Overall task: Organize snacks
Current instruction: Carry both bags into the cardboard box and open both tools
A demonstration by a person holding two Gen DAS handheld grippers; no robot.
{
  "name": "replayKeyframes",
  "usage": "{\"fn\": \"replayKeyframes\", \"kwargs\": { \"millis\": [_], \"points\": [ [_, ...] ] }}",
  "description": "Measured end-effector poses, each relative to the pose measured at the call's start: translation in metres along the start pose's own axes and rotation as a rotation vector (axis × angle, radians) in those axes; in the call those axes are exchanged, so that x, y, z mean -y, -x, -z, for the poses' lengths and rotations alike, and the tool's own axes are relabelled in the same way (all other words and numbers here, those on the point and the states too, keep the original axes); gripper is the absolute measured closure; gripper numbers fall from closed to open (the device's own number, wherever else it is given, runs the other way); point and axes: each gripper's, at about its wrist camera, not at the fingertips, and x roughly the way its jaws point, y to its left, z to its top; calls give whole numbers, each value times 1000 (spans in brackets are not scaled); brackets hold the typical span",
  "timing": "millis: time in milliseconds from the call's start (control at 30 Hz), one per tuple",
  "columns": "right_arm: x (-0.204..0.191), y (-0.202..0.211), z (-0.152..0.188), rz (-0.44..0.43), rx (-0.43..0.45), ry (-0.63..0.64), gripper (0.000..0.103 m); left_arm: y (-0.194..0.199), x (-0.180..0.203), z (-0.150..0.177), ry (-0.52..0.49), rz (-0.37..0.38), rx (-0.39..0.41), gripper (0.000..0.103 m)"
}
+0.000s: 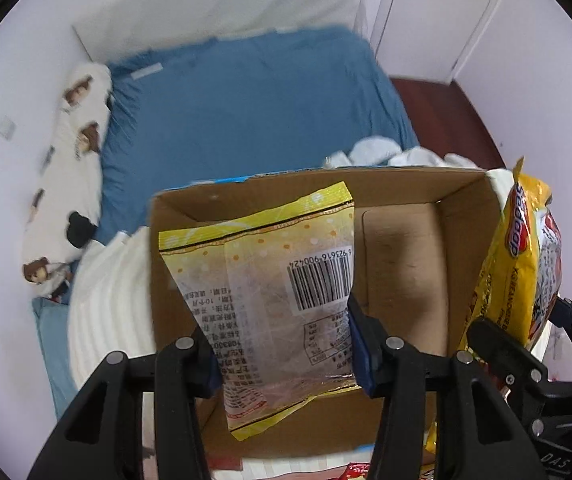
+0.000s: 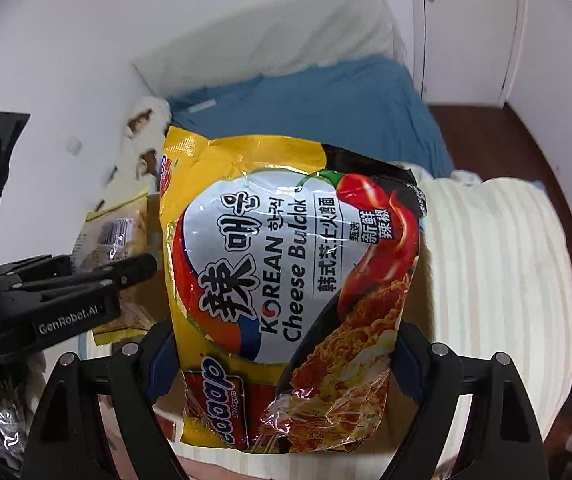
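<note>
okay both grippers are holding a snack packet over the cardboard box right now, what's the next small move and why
Probably lower the left gripper a little and open it. Its yellow barcode packet already hangs inside the open cardboard box, whose floor looks bare, while the right gripper's Sedaap noodle packet sits at the box's right wall, seemingly outside.

**Both grippers clamped**

The left gripper (image 1: pixel 281 344) fills the lower centre of its frame, fingers pressed inward on a held packet. The right gripper (image 2: pixel 286 356) sits likewise, jaws closed around its load; its right finger is partly hidden, apparently touching.
</note>
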Motion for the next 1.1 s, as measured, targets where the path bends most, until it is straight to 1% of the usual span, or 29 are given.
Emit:
{"fn": "replayKeyframes", "kwargs": {
  "millis": [33, 67, 100, 200, 233, 267, 300, 433, 467, 500, 533, 567, 633, 700, 800, 933, 967, 1000, 1033, 1100],
  "points": [
    [0, -14, -20, -2, -33, -12, 15, -11, -1, -6, -3, 16, -32, 56],
    [0, -14, -32, 1, -55, -27, 15, -24, -2, -11, 2, 33, -67, 56],
    [3, -16, -34, 7, -76, -35, 15, -34, -2, -14, 1, 39, -93, 56],
    [6, -50, -54, 38, -136, -33, 15, -56, -1, -15, -3, 41, -145, 56],
    [11, -56, -64, 42, -155, -26, 15, -62, -1, -14, -6, 36, -156, 56],
    [12, -32, -49, 43, -167, -24, 15, -67, -1, -14, -9, 34, -161, 56],
    [14, -37, -55, 46, -178, -24, 15, -72, 0, -12, -13, 35, -169, 56],
    [13, -67, -88, 68, -223, -29, 15, -88, -2, -12, -2, 32, -198, 56],
    [14, -83, -97, 85, -239, -37, 15, -93, -4, -11, 16, 40, -214, 55],
    [18, -95, -96, 94, -253, -47, 15, -99, -7, -10, 44, 61, -231, 52],
    [19, -103, -97, 95, -266, -50, 12, -102, -9, -10, 57, 72, -239, 48],
    [15, -103, -100, 98, -268, -46, 8, -103, -12, -10, 77, 77, -235, 45],
    [13, -104, -106, 115, -256, -25, 2, -100, -15, -12, 96, 79, -210, 24],
    [9, -107, -110, 127, -249, -11, 2, -97, -18, -12, 109, 80, -191, 17],
    [5, -109, -110, 126, -242, -16, 1, -90, -18, -10, 115, 67, -154, 16],
    [-4, -92, -109, 137, -232, -8, 1, -84, -15, -7, 109, 68, -136, 16],
    [-2, -74, -101, 141, -228, -8, 1, -81, -14, -6, 105, 75, -130, 16],
    [-4, -74, -99, 142, -224, -7, 1, -78, -15, -5, 105, 75, -126, 16],
    [0, -49, -89, 143, -217, -4, 1, -74, -14, -4, 101, 70, -119, 16],
    [3, -27, -85, 149, -198, 4, 1, -68, -15, -1, 94, 66, -94, 16]
  ]
}}
